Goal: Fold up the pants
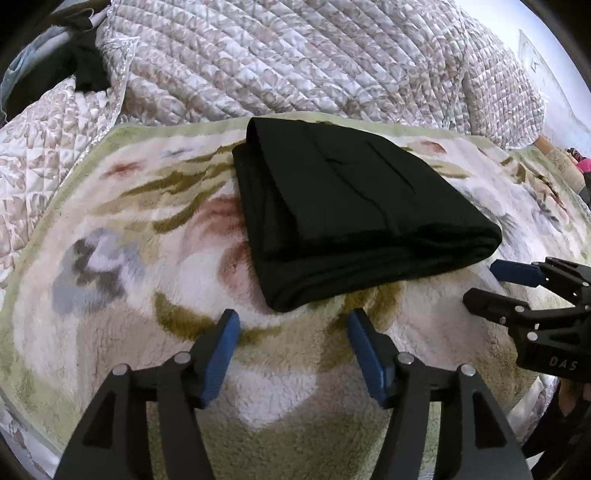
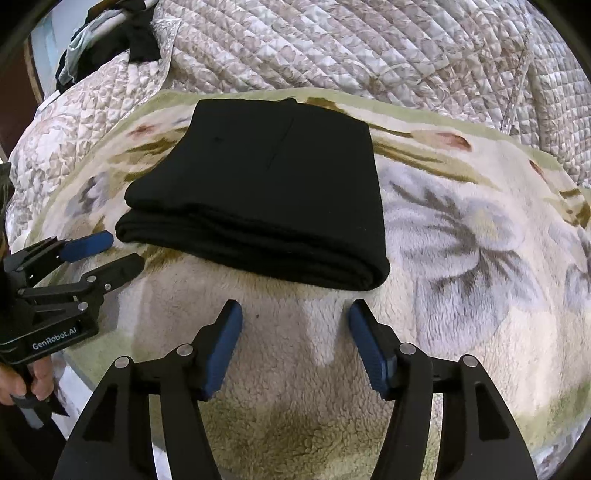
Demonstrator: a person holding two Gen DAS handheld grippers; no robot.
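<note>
Across the upper frame lies a quilted bedspread (image 1: 295, 55), below it a floral fleece blanket (image 1: 110, 258) as folding surface. Centre: black pants (image 1: 351, 221), folded compactly, seemingly finished. Left gripper (image 1: 293, 325) and right gripper (image 2: 295, 317) stand half open, empty, just beside it.

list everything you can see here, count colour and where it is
pants: one, black, folded into a compact stack on the fleece blanket
fleece blanket: one, cream with green border and floral print, spread under the pants
quilt: one, grey-beige patterned, bunched behind the blanket
dark clothing: a pile, black, far left corner beyond the quilt
left gripper: one, black with blue pads, open, empty, just short of the pants
right gripper: one, same colours, open, empty, near the pants' folded edge
hand: one, holding the left gripper's handle
</note>
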